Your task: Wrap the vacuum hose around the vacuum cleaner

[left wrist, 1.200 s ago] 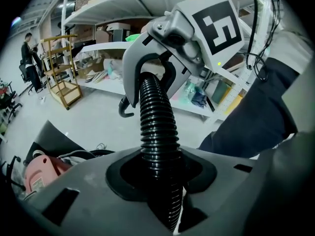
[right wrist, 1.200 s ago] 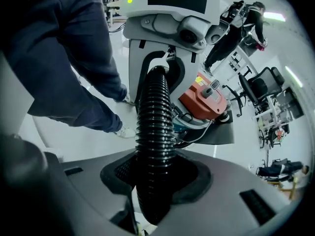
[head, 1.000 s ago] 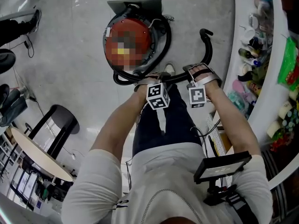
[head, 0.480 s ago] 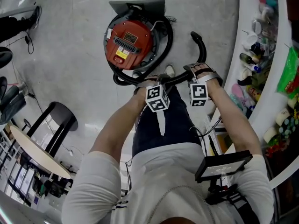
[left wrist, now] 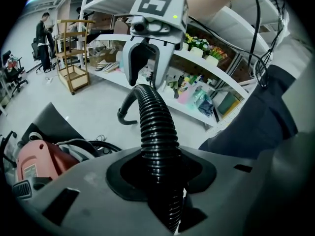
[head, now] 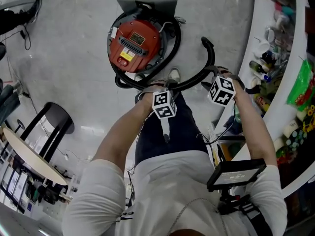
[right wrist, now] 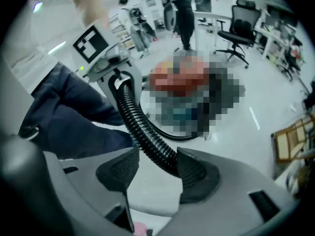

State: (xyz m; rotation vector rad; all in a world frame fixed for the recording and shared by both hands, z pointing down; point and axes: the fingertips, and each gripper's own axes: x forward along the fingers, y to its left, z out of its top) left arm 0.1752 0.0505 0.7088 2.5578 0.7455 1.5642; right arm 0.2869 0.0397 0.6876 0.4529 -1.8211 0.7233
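The red vacuum (head: 134, 44) sits on the pale floor (head: 74, 58) ahead of the person's feet, against a grey box. Its black ribbed hose (left wrist: 155, 127) runs down the vacuum's right side, round the near side and up to the two tools, then ends in a curved black pipe above the floor beside the shelf (head: 275, 68).

The left tool (left wrist: 160, 175) is clamped on the hose, both pads pressed against the ribs. The right tool (right wrist: 157, 171) grips nothing. Its jaws have just been opening and now stand wide, with the hose running between them. The hose leans on the pad at the picture's right and stays clear of the other.

A yellow label (head: 126, 56) and a small white tag lie on the vacuum's red top, but their print is too small to read. Each tool's cube carries black-and-white square markers and no words. The bottles and packets on the shelf show colours only, with no legible names.
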